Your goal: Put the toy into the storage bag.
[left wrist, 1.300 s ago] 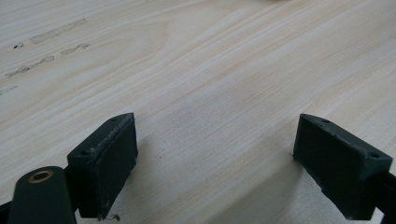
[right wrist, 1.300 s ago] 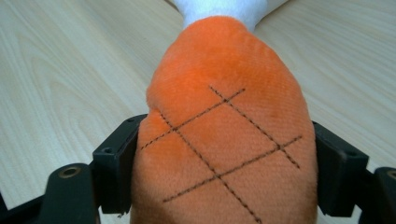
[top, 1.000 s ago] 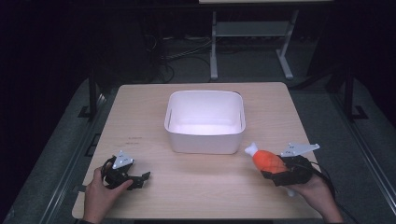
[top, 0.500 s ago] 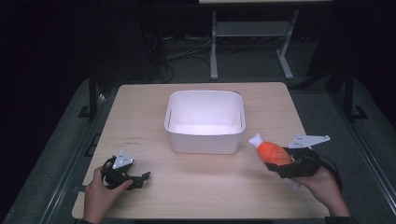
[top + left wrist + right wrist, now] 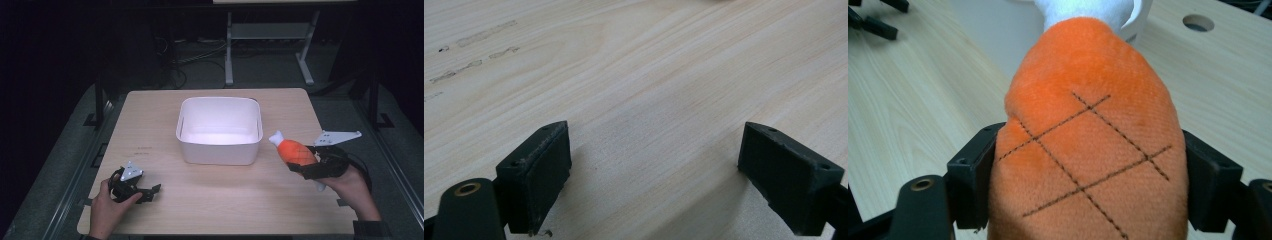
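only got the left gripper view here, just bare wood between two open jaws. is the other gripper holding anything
Observer: Yes. The right gripper is shut on an orange plush toy with stitched crosshatch lines.
Operator: where is it on the table
Observer: Over the right side of the table, just right of a white bin.
Operator: toy pointing which way
Observer: Its white tip points up and toward the bin.
Operator: anything in the bin
Observer: The part of its inside that the high view shows looks empty.
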Tool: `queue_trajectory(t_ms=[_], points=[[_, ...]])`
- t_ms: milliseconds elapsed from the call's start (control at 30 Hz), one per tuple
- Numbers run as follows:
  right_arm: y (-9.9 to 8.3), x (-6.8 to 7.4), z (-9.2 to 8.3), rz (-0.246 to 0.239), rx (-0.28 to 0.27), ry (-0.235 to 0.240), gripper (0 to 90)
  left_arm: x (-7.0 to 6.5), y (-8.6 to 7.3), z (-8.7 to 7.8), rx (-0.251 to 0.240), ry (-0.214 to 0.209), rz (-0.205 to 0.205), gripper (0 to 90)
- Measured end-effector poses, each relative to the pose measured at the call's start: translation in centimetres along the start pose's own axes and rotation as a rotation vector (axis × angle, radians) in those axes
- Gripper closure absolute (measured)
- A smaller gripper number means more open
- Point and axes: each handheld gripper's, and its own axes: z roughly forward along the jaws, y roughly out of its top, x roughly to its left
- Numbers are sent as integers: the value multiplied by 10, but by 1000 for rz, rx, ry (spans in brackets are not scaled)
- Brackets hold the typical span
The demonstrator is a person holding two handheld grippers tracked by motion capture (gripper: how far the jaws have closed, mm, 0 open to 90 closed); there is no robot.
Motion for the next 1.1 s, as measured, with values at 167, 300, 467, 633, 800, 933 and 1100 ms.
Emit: queue_trajectory(t_ms=[167,300,467,633,800,933,1100], points=[[13,-3,-1,-16,-2,2,225,0,0,0,0,-1,-3,129],[24,-5,0,-30,-8,7,224,0,0,0,-1,0,-1,129],[36,-7,2,-42,-12,16,224,0,0,0,-3,0,-3,129],[49,-8,5,-52,-26,27,223,0,0,0,-2,0,-1,129],[61,-7,11,-63,-26,40,223,0,0,0,-2,1,-1,129],[70,-6,15,-76,-27,49,223,0,0,0,-2,1,0,129],[83,-3,21,-96,-29,62,222,0,0,0,-2,1,0,129]])
